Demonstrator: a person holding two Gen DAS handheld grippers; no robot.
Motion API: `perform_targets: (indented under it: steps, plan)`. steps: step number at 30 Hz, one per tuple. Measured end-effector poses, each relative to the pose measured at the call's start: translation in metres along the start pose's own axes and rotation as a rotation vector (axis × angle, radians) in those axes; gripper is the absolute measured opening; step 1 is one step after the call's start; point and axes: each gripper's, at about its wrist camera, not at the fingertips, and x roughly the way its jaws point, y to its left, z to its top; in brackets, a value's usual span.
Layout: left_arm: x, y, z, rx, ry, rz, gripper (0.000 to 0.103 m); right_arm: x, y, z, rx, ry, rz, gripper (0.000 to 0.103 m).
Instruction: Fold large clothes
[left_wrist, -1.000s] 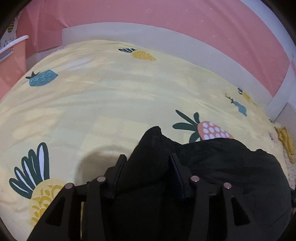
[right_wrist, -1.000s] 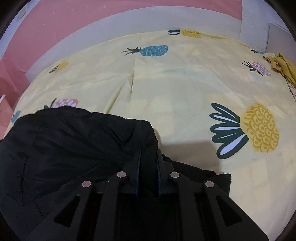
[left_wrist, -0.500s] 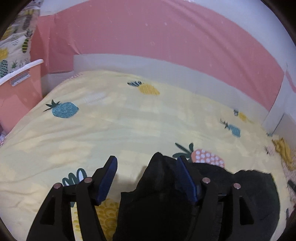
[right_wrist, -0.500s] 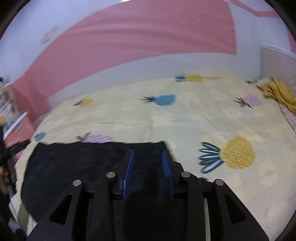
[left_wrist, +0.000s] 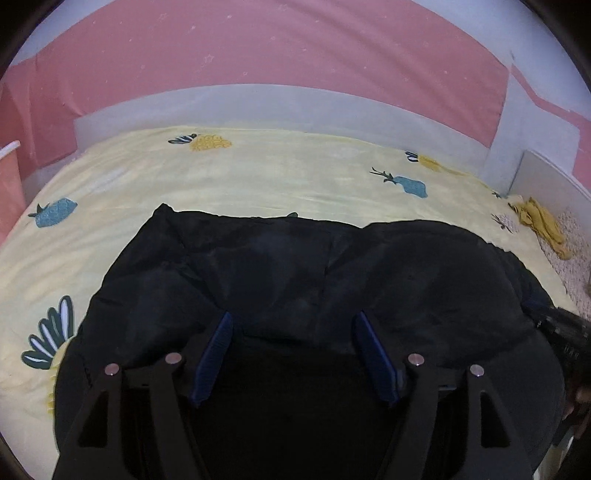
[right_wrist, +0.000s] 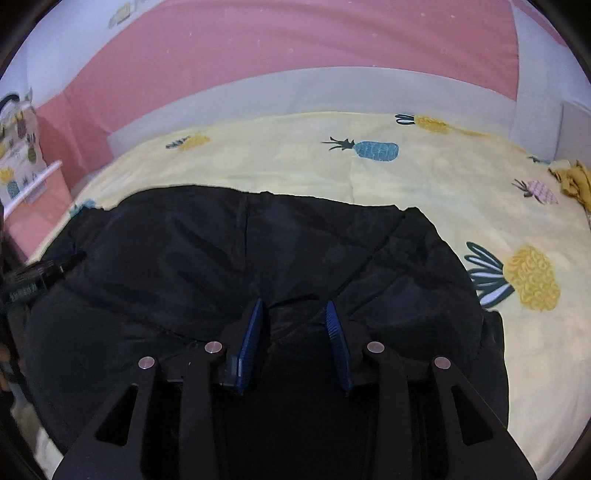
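Both tongs, left gripper (left_wrist: 293, 325) and right gripper (right_wrist: 294, 314), hover with jaws apart above a black garment (left_wrist: 295, 266) spread on the pineapple-print bedsheet (left_wrist: 277, 173).

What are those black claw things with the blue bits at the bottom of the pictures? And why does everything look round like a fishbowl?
Those claws are grabbing tools. A person holds one in each hand, and each tool has a small camera that looks forward along its two fingers. The lens is very wide, so straight things look bent.

One picture comes from the left gripper, the other from the right gripper. The blue bits are the pads on the inside of the fingers.

Both tools look down on a bed with a yellow sheet printed with pineapples. A big black garment lies spread on it, the thing to be folded. A small yellow cloth sits in the far corner.

Both grippers are open, with the pads apart, so nothing is being held.
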Motion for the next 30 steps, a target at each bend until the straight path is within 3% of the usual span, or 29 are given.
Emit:
perform_targets:
  steps: [7,11,13,16,18,21,30]
  plan:
    - [0.011,-0.011,-0.001,0.035,0.016,0.051,0.072,0.021,-0.005,0.002,0.036,0.005,-0.013,0.036]
    - [-0.008,-0.011,0.009,0.038,0.055,0.034,0.072,-0.001,-0.01,0.009,0.085,0.012,-0.002,0.037]
    - [-0.017,-0.006,0.019,0.031,0.034,0.015,0.072,-0.015,-0.013,0.014,0.1,-0.021,-0.008,0.037]
    - [-0.012,0.004,0.032,0.072,-0.003,0.095,0.072,-0.018,-0.02,0.024,0.075,-0.04,-0.064,0.037]
    - [0.009,0.018,0.035,0.085,0.042,0.135,0.072,0.005,-0.032,0.023,0.054,0.017,-0.142,0.037]
    - [0.026,0.035,0.03,0.016,0.046,0.073,0.072,0.024,-0.05,0.016,0.119,0.038,-0.107,0.037]
    - [0.039,0.034,0.019,0.004,0.006,0.061,0.073,0.036,-0.055,0.005,0.131,0.016,-0.132,0.036]
